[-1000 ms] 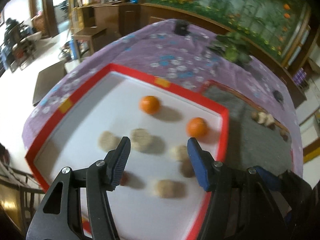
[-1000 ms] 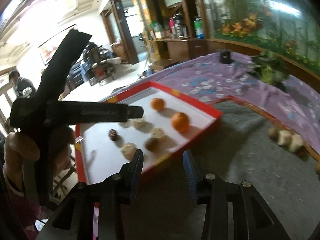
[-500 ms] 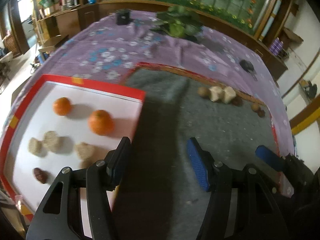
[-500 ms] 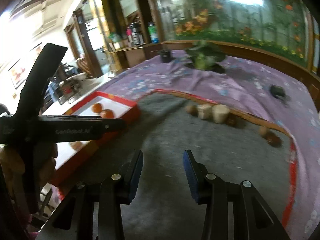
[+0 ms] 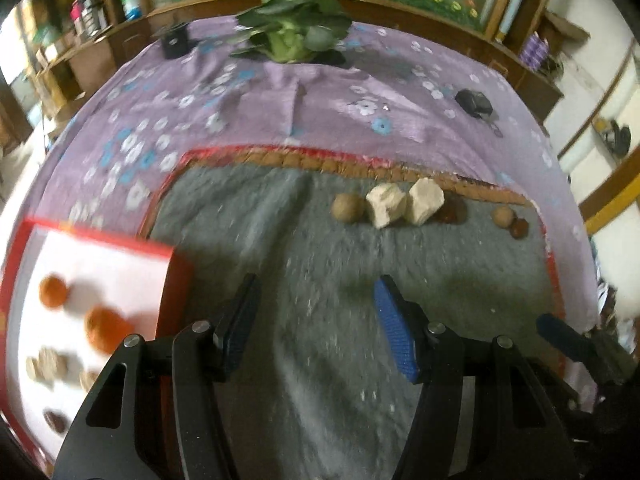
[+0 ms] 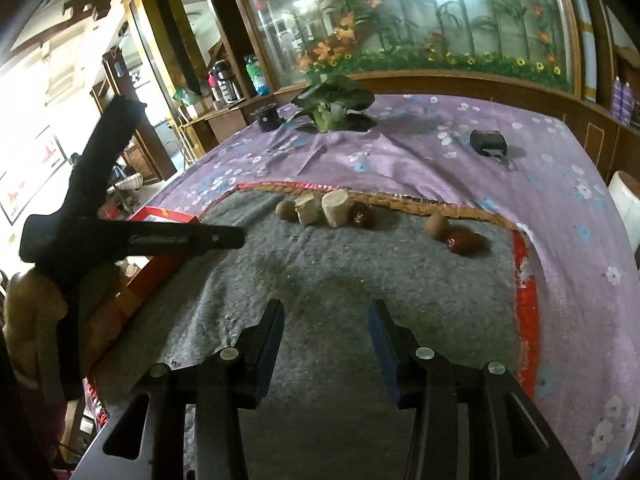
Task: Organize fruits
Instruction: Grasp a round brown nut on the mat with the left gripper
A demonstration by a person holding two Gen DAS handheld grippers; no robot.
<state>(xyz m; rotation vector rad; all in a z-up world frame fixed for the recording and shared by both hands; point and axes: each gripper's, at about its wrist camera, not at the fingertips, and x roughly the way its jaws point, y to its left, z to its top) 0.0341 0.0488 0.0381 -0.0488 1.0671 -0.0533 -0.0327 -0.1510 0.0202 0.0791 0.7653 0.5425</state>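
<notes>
My left gripper (image 5: 316,320) is open and empty above the grey mat (image 5: 320,240). My right gripper (image 6: 326,332) is open and empty over the same mat (image 6: 340,272). Along the mat's far edge lie a brown round fruit (image 5: 347,208), two pale chunks (image 5: 386,210), a dark red fruit (image 5: 450,213), and further right a brown fruit (image 5: 503,216) with a red one (image 5: 519,227). The same row shows in the right wrist view (image 6: 334,208). The red-rimmed white tray (image 5: 100,244) at left holds two oranges (image 5: 105,328) and several pale and dark pieces.
A purple flowered cloth (image 5: 240,92) covers the table. A leafy green plant (image 5: 292,28), a black cup (image 5: 174,40) and a black object (image 5: 474,102) sit at the back. The left gripper's body (image 6: 120,236) stands left in the right wrist view.
Both grippers have swung right, away from the tray and onto the grey mat. The row of fruits at the mat's far edge is now nearer and more central. Both stay open.
</notes>
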